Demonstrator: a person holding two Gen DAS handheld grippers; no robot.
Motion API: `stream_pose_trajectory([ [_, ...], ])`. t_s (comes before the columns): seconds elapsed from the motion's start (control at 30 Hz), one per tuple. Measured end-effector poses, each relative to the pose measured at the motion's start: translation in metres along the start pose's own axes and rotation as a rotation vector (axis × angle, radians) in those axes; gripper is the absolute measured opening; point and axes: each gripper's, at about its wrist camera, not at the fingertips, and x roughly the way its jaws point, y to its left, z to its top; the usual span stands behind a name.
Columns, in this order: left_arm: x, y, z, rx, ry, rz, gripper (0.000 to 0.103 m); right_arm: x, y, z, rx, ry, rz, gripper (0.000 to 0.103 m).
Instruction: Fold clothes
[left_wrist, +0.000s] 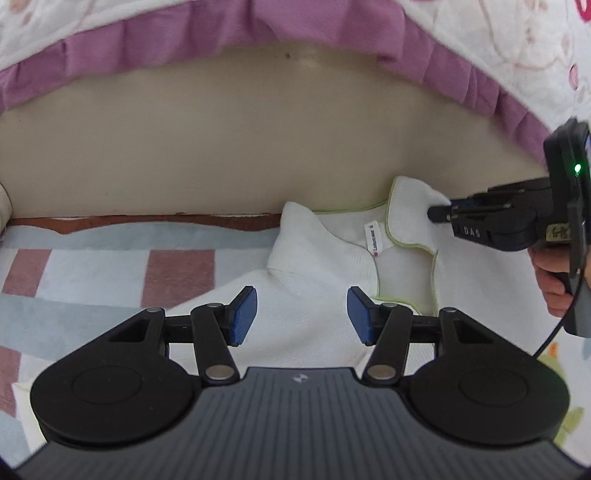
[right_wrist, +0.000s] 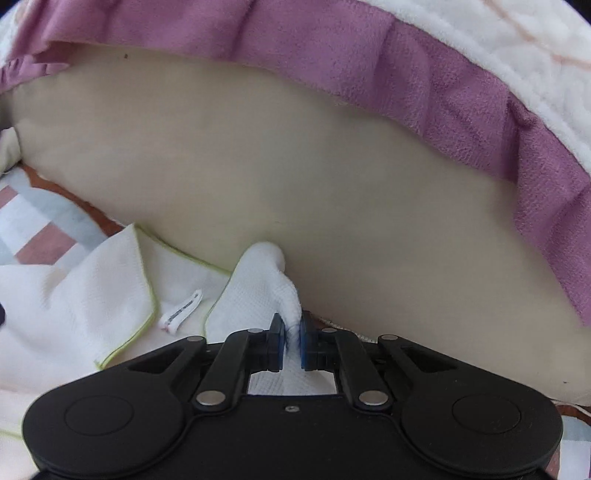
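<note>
- Striped blanket (left_wrist: 92, 266) in pink, grey and white covers the lower left of the left wrist view; a beige cushion (left_wrist: 221, 147) and purple-edged quilt (left_wrist: 122, 44) fill the top.
- White garment (left_wrist: 314, 266) lies centre frame, collar pointing toward the cushion.
- Left gripper (left_wrist: 301, 314): jaws half open, holding nothing, above the garment.
- Right gripper (right_wrist: 291, 343): jaws pinched together on a garment fold.

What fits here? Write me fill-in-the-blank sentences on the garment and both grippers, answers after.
1. The right gripper is shut on a fold of the white ____.
2. The left gripper hovers with its fingers ____.
3. The garment has ____ trim along its neckline.
4. The frill on the blanket is ____.

Missing words: garment; open; green; purple
</note>
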Motion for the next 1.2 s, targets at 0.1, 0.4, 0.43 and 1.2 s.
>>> stream_pose_trajectory([
  [0.1,0.014,-0.008,-0.013,-0.005,0.052,0.013,0.053,-0.008,-0.020,-0.001,0.036,0.019,0.071,0.019],
  [0.4,0.002,0.003,-0.054,-0.068,0.154,-0.094,0.054,-0.131,-0.187,-0.096,0.811,0.060,-0.028,0.064],
  [0.43,-0.001,0.006,-0.058,-0.097,0.163,-0.111,0.054,-0.147,-0.187,-0.112,0.808,0.070,-0.055,0.063],
  [1.2,-0.143,0.049,-0.165,-0.296,0.188,0.025,0.058,-0.152,-0.177,-0.237,0.768,0.207,-0.863,0.009],
])
